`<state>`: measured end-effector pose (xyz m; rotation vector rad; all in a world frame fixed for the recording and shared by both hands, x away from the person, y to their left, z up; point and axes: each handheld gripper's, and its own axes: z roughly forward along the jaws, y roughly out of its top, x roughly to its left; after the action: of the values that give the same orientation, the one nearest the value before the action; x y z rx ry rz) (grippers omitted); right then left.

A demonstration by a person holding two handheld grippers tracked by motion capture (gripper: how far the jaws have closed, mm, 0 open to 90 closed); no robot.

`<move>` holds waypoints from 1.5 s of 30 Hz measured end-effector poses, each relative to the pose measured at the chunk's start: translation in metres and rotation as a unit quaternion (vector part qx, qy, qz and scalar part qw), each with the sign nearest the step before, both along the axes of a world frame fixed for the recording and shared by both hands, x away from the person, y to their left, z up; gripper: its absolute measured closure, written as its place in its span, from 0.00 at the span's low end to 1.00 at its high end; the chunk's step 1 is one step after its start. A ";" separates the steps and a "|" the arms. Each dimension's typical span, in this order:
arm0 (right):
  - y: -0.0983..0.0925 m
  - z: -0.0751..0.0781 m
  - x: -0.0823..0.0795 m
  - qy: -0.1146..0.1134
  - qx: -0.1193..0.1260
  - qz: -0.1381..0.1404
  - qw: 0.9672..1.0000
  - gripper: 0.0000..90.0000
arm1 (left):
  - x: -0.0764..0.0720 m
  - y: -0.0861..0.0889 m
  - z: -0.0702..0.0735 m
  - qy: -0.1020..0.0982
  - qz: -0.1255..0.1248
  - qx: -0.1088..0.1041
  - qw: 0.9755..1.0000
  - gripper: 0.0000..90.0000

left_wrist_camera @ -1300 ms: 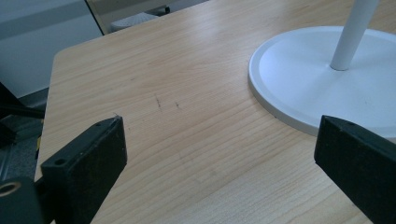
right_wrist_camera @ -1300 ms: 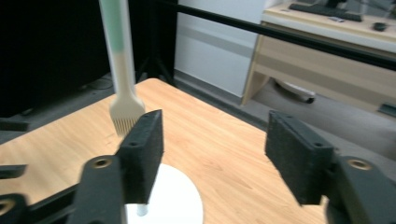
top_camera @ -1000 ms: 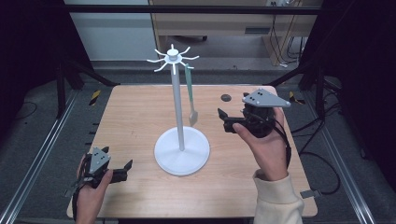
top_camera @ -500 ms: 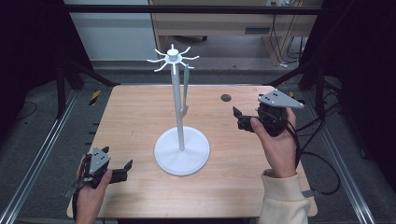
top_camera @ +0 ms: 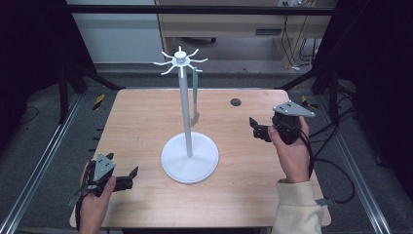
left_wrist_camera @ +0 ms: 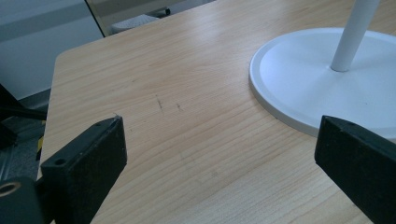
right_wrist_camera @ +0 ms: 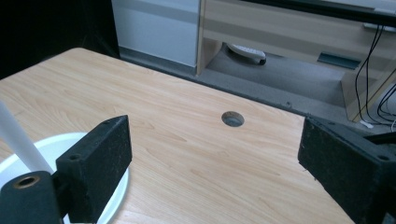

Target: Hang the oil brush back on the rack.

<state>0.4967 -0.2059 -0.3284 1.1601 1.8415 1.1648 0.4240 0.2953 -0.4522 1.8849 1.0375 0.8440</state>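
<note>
White and slender, the stand (top_camera: 189,156) rises from a round base on the table (top_camera: 146,117), lying between the two pairs of tongs; its pole ends in a crown of short curved hooks (top_camera: 180,61), and a pale green utensil (top_camera: 196,90) hangs from one hook on the side towards the right tongs, clear of the table surface. The right tongs (top_camera: 257,129) sit well apart from the base, held above the wood by a hand in a cream sleeve (top_camera: 297,209), their jaws pointing towards the pole and spread wide with nothing between them. In the right gripper view those tongs (right_wrist_camera: 212,158) frame bare wood, with a small dark round hole (right_wrist_camera: 232,118) in the table ahead of them and the edge of the white base beside the left-hand jaw. The left tongs (top_camera: 127,178) rest low near the table's front corner, a little short of the base, jaws aimed towards it. In the left gripper view these tongs (left_wrist_camera: 219,154) also stand wide and empty, the base rim just beyond the right-hand jaw and plain wood grain between the two
</note>
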 end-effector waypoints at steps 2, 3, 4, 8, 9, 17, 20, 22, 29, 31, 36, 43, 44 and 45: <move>-0.002 -0.005 0.002 0.004 -0.002 -0.003 1.000 0.11 | 0.000 0.000 0.000 0.000 0.000 0.000 1.000 0.02; -0.003 -0.008 0.003 0.007 -0.003 -0.004 1.000 0.11 | 0.000 0.000 0.000 0.000 0.000 0.000 1.000 0.02; -0.003 -0.011 0.005 0.009 -0.004 -0.004 1.000 0.11 | 0.000 0.000 0.000 0.000 0.000 -0.001 1.000 0.02; -0.005 -0.021 0.010 0.020 -0.008 -0.004 1.000 0.11 | 0.001 0.001 -0.001 0.001 -0.001 0.001 1.000 0.02; -0.005 -0.023 0.011 0.022 -0.010 -0.002 1.000 0.11 | 0.001 0.001 -0.001 0.001 -0.001 0.001 1.000 0.02; -0.006 -0.038 0.016 0.039 -0.014 -0.001 0.999 0.11 | 0.001 0.000 -0.001 0.002 -0.001 0.001 1.000 0.02; -0.006 -0.043 0.018 0.044 -0.017 0.000 0.999 0.10 | 0.001 0.000 -0.001 0.002 -0.002 0.001 1.000 0.02; -0.006 -0.047 0.019 0.047 -0.019 0.000 0.999 0.11 | 0.001 0.001 -0.001 0.002 -0.001 0.000 1.000 0.02; -0.006 -0.065 0.025 0.071 -0.016 0.002 0.997 0.11 | 0.002 0.002 0.000 0.002 0.000 -0.001 1.000 0.02; -0.007 -0.071 0.027 0.076 -0.017 0.002 0.997 0.11 | 0.002 0.003 0.000 0.001 0.002 -0.001 1.000 0.02; -0.005 -0.085 0.029 0.084 -0.015 0.006 0.996 0.11 | 0.004 0.006 -0.001 0.004 0.003 -0.006 1.000 0.02; 0.000 -0.110 0.035 0.105 -0.011 0.018 0.994 0.12 | 0.006 0.007 -0.003 0.008 0.003 -0.010 1.000 0.02; 0.002 -0.113 0.034 0.109 -0.011 0.021 0.994 0.12 | 0.006 0.006 -0.003 0.009 0.002 -0.008 1.000 0.02; 0.004 -0.117 0.034 0.112 -0.013 0.023 0.993 0.12 | 0.006 0.006 -0.003 0.008 0.001 -0.008 1.000 0.02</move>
<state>0.5312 -0.2021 -0.4453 1.2842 2.0538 1.0688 0.4295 0.3012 -0.4549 1.8812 1.0535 0.8208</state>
